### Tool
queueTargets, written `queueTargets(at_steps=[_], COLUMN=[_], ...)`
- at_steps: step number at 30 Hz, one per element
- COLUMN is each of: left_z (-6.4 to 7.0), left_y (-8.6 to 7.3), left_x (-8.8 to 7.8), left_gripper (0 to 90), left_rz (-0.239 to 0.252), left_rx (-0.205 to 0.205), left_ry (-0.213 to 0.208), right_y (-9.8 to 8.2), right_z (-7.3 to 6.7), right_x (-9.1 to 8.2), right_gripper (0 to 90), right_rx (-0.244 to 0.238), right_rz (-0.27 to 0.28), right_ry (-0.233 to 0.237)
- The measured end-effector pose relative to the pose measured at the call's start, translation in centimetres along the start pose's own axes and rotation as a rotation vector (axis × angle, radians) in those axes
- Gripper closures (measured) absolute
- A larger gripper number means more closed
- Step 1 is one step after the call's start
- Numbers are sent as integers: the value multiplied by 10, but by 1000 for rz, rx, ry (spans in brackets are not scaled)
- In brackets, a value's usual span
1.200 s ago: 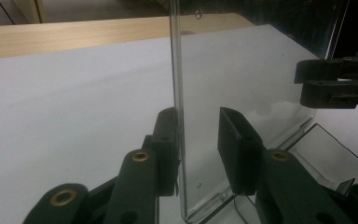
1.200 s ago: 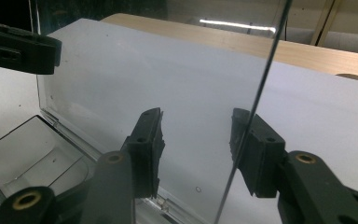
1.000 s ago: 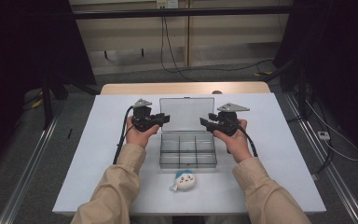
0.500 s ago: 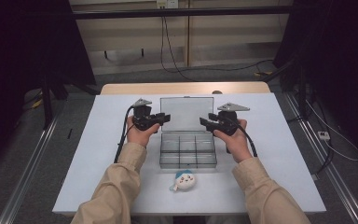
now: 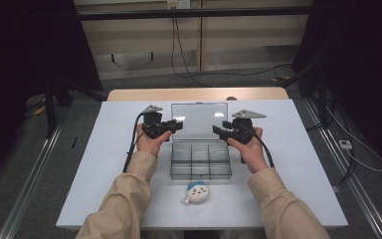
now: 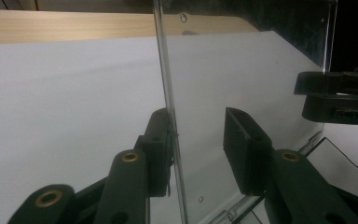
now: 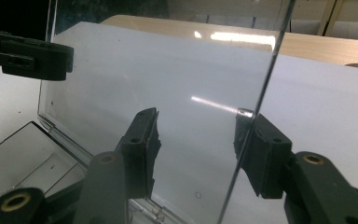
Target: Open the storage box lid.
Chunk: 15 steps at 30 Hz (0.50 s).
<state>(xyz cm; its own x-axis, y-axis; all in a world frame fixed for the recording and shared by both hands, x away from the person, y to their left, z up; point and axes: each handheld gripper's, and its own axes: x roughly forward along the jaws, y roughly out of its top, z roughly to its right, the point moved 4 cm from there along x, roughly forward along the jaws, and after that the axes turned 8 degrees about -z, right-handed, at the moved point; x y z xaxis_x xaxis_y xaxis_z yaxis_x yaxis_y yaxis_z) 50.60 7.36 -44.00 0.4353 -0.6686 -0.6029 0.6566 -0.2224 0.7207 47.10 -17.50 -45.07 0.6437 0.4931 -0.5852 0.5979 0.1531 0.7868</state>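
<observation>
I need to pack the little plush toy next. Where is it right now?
In the high view the plush toy lies on the white table near its front edge, just in front of the clear compartment box, between the person's forearms.

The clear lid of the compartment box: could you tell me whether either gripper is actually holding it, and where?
Neither grips it: the lid's side edges stand between the open, just-widened jaws of the left gripper and right gripper.

Our forearms reach forward in tan sleeves, our left gripper and right gripper held level and pointing inward toward each other, both sets of jaws parted, just opening wider
</observation>
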Motion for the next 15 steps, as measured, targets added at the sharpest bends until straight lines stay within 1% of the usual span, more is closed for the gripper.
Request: queueTargets(at_steps=[4, 13, 15], left_z=[-1, -3, -4], left_y=[-1, -2, -3], left_x=[2, 8, 10], left_gripper=[615, 579, 569], left_rz=[0, -1, -4], left_rx=[-13, -25, -28], left_ry=[-5, 1, 3], right_y=[0, -1, -1], right_z=[1, 3, 4], right_x=[3, 7, 9], right_gripper=[474, 444, 429], right_rx=[7, 29, 24], right_rz=[-5, -22, -29], right_ry=[3, 16, 15])
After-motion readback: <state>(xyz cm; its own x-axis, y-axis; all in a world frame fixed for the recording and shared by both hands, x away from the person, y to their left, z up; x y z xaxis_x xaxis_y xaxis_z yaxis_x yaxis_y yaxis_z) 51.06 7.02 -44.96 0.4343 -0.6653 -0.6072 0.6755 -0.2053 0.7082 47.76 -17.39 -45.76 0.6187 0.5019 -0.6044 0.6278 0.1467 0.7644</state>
